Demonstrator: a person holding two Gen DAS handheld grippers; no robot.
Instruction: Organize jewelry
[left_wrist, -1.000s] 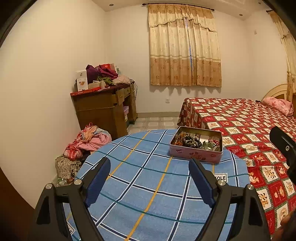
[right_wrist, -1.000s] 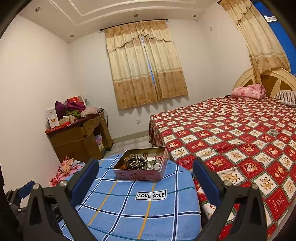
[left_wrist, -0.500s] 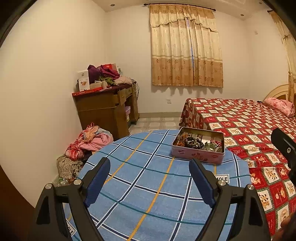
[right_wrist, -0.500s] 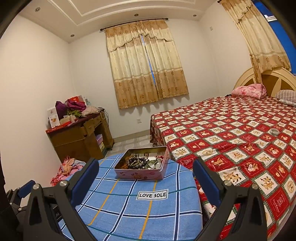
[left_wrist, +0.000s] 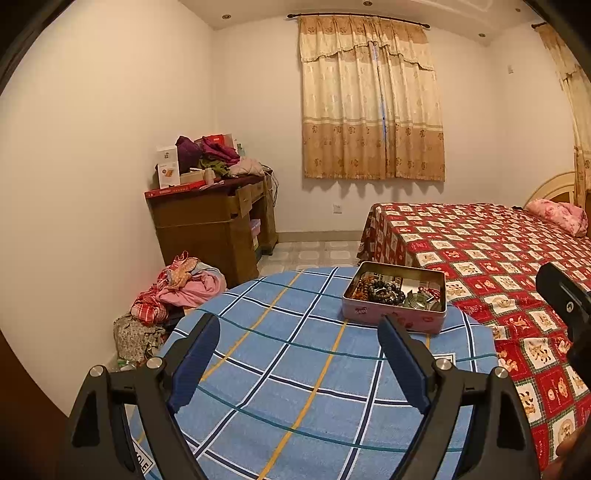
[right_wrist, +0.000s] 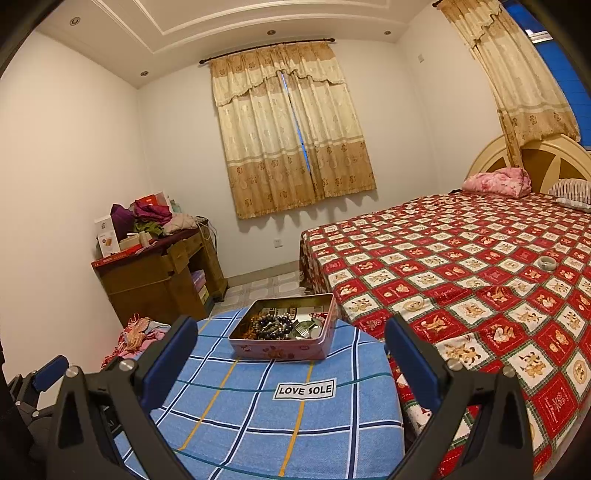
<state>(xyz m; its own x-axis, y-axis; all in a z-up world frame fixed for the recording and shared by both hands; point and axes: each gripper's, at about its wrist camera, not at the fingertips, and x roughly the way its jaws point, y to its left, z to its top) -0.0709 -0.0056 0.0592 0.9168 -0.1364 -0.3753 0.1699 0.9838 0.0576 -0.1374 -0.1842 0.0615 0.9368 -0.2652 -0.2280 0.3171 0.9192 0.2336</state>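
Your left tool (left_wrist: 297, 345) and right tool (right_wrist: 290, 349) both hang over the near part of the round desk (left_wrist: 295, 376), each with its blue-padded fingers spread wide and nothing between them. The desk wears a blue checked cloth (right_wrist: 258, 406) with dark, white and yellow lines and a white "LOVE SOLE" label (right_wrist: 304, 389) sewn near the middle.

The pink tin (left_wrist: 393, 319) sits open on the far side of that cloth, ahead of both tools and touching neither. Inside it lies a tangle of jewelry (left_wrist: 386, 290): dark bead bracelets, amber-coloured beads to their left, some greenish and red pieces to the right. Individual items are too small to sort out further.

Just beyond the desk on the right stands the bed (right_wrist: 461, 266), covered in a red and white patterned spread, with a pink bundle (right_wrist: 496, 181) and a striped pillow (right_wrist: 570, 186) at its headboard. A small pale ring-shaped object (right_wrist: 547, 263) rests on the spread, well away from the tin.

Against the left wall you have a brown wooden cabinet (left_wrist: 212, 221) heaped with boxes and clothes. A pile of clothes (left_wrist: 177, 288) lies on the tiled floor (left_wrist: 314, 254) beside it. Beige curtains (left_wrist: 371, 99) hang closed on the far wall.
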